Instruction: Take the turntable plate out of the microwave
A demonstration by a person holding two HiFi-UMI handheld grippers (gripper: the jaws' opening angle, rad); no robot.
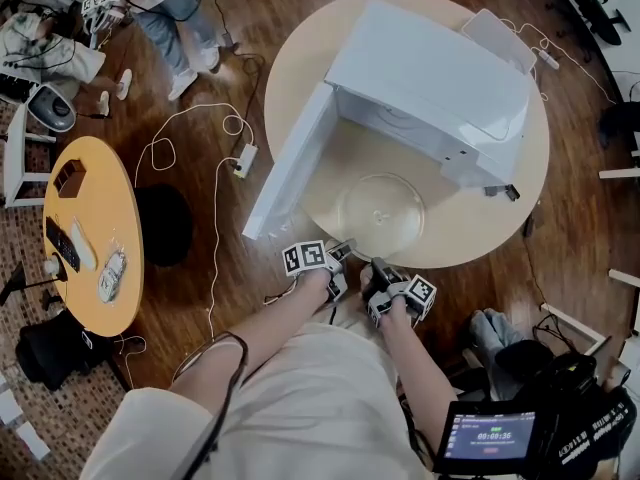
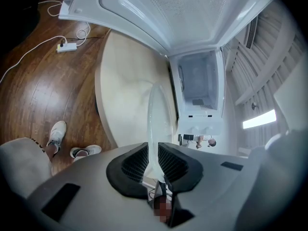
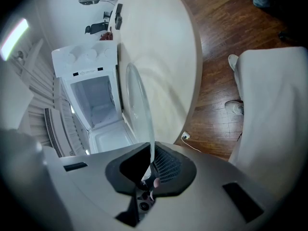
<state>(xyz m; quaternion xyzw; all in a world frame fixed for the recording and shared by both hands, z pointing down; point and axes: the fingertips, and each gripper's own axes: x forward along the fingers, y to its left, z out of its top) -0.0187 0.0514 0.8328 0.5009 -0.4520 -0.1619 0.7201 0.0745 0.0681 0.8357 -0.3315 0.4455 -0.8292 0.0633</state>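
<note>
**Both tongs clamped on the glass plate**

Left tongs (image 1: 340, 252) are closed down narrow on the near rim of the glass plate (image 1: 382, 211); the left gripper view shows the rim (image 2: 156, 114) running edge-on between the ridged pads (image 2: 134, 162), which press on it. Right tongs (image 1: 377, 267) grip the same rim just beside them, pinched tight on the glass (image 3: 137, 105) in the right gripper view.

The plate is outside the microwave (image 1: 430, 78), over the round tabletop (image 1: 500, 218) just in front of the open cavity. I cannot tell whether it rests on the tabletop or is held just above it. The microwave door (image 1: 290, 163) stands swung open on the left, past the tabletop's edge.

On the wooden floor (image 1: 300, 8) to the left lies a white power strip (image 1: 245, 160) with its cord.
</note>
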